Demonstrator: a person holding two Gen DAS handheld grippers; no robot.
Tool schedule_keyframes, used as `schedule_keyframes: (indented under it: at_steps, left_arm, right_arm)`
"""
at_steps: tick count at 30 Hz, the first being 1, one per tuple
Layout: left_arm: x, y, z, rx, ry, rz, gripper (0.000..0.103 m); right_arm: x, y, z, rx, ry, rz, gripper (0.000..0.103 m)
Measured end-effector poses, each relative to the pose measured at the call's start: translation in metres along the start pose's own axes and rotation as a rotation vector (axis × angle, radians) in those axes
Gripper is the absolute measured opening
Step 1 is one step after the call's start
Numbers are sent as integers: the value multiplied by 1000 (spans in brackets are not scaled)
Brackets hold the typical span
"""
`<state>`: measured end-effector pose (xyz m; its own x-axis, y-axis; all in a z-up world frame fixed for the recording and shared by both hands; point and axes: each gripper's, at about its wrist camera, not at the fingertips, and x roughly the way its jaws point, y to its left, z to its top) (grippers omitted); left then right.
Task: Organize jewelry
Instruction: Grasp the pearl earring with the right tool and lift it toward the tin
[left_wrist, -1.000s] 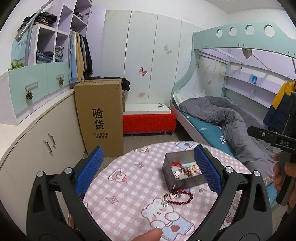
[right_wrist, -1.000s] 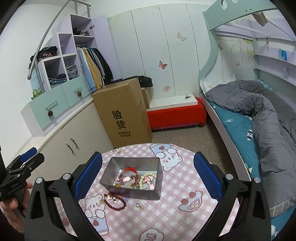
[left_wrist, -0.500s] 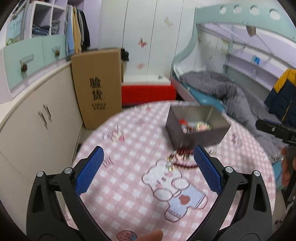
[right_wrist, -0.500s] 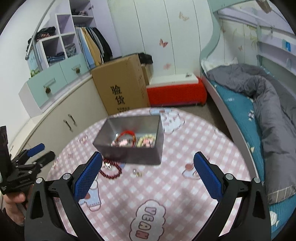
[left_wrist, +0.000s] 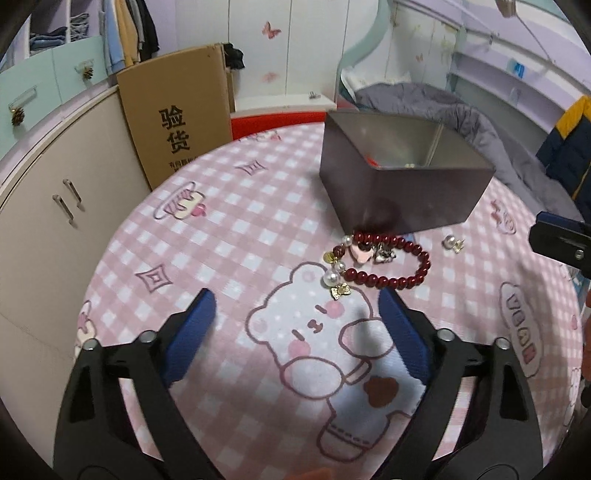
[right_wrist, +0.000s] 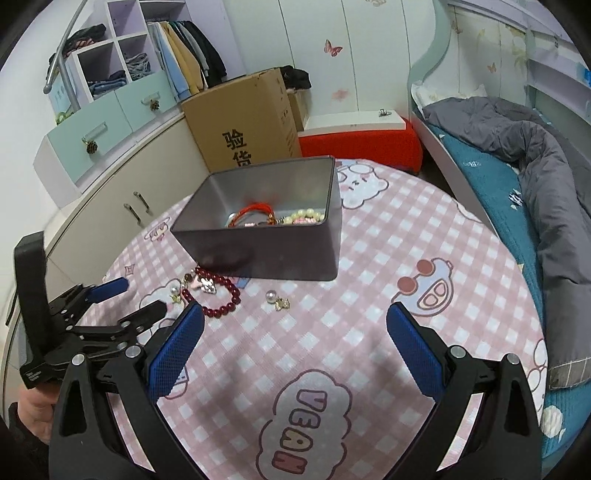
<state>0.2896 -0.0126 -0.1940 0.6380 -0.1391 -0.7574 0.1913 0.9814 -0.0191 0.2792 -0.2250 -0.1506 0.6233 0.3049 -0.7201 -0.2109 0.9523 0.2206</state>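
Left tool (left_wrist: 295, 317): blue-padded fingers spread wide, nothing between them, held low over the bear print of the pink checked cloth on the round surface (left_wrist: 229, 236); the right fingertip lies just short of the dark red bead bracelet (left_wrist: 384, 264). Right tool (right_wrist: 295, 325): fingers likewise spread wide and empty, above the cloth near the "VEAN" cloud print. Bracelet: lies flat on the cloth, with pearl and gold charms at its left end, its far edge touching or just beside the near corner of the grey metal tin (left_wrist: 399, 184). Pearl earring with gold piece (left_wrist: 453, 243): loose on the cloth, to the right of the bracelet, just in front of the tin. Tin: open-topped, rectangular, standing upright on the surface; in the right wrist view it holds a red cord bracelet (right_wrist: 255, 212) and a pale bead bracelet (right_wrist: 306, 214) among other small pieces. Beyond the surface: cardboard box (left_wrist: 177, 110) with printed characters, red bench (right_wrist: 358, 146), bunk bed with grey duvet (right_wrist: 535, 155).
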Motion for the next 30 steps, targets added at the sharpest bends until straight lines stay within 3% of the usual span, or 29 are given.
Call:
schedule_keyframes:
  at_steps: [3, 7, 12, 14, 17, 19, 20, 24, 30]
  left_arm:
    - [13, -2, 2, 2, 38, -14, 60]
    - [13, -3, 5, 13, 26, -36, 37]
    - [14, -1, 8, 18, 21, -62, 33]
    - [16, -1, 9, 20, 21, -60, 33]
    - [16, -1, 9, 21, 19, -75, 33]
    - [16, 0, 9, 13, 17, -92, 21]
    - [16, 2, 9, 8, 17, -99, 17]
    - [14, 5, 8, -1, 13, -132, 14]
    - [7, 3, 3, 2, 1, -180, 13]
  right_arm:
    - [5, -2, -2, 2, 14, 1, 95]
    - [12, -4, -4, -5, 28, 5, 95]
    - [28, -1, -3, -35, 41, -3, 94]
    - [38, 3, -1, -67, 49, -9, 87]
    - [55, 10, 3, -104, 67, -16, 67]
    - [67, 15, 3, -134, 90, -22, 51]
    - [68, 18, 2, -152, 89, -29, 50]
    - [68, 33, -4, -228, 87, -22, 12]
    - [58, 29, -7, -216, 79, 4, 10]
